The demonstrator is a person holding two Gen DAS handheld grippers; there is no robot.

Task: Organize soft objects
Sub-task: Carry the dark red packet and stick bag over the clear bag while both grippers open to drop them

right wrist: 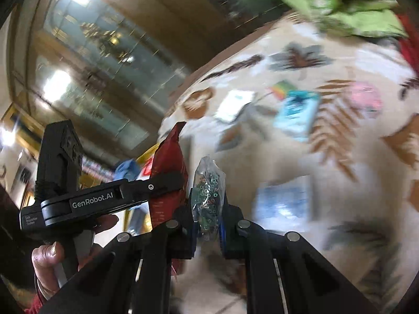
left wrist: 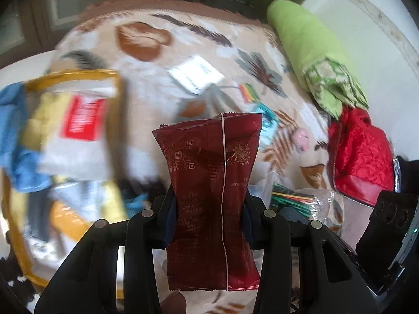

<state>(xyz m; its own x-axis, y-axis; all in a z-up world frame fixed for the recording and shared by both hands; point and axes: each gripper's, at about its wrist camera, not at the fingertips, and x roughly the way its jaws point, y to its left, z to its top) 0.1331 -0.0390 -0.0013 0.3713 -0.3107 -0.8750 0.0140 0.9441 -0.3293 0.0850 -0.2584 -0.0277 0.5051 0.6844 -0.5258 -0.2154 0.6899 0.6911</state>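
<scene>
My left gripper point(left wrist: 208, 204) is shut on a dark red snack packet point(left wrist: 212, 183) and holds it upright above the patterned blanket point(left wrist: 146, 99). The packet also shows in the right wrist view point(right wrist: 169, 172), clamped in the left gripper point(right wrist: 167, 180). My right gripper point(right wrist: 208, 217) is shut on a small clear bag of coloured rings point(right wrist: 208, 185), held above the blanket point(right wrist: 340, 141). A yellow-rimmed bag point(left wrist: 112, 76) with cloths and packets inside lies at the left, blurred.
On the blanket lie a white packet point(left wrist: 196, 74), a teal packet point(right wrist: 297, 115), a rainbow item point(right wrist: 281, 89), a pink item point(right wrist: 365, 99), a bag of coloured sticks point(left wrist: 293, 200), a green cloth roll point(left wrist: 314, 49) and a red quilted pouch point(left wrist: 358, 154).
</scene>
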